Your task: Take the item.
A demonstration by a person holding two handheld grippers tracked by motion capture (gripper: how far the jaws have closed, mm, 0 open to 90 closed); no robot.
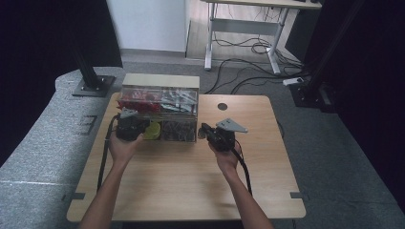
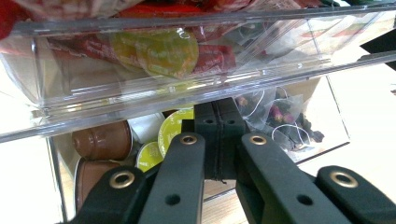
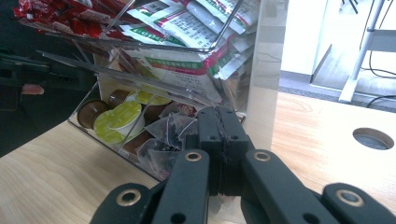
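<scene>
Clear plastic organizer box (image 1: 160, 114) with two levels sits at twelve o'clock on the light wooden table (image 1: 191, 181), just past our tongs. We think it could slide or tip if we push too hard, because it looks light and full.

Nearest to us, our left gripper (image 2: 218, 140) has its black jaws pressed together on nothing, right at the lower shelf. Our right gripper (image 3: 219, 144), at three o'clock of the box, is squeezed closed and empty too.

Down low we see brown and yellow-green coffee pods (image 2: 140, 140) and see-through tea bags (image 3: 163, 133). Up high lie red packets (image 1: 136, 102) and white packets with green print (image 3: 187, 28).
</scene>
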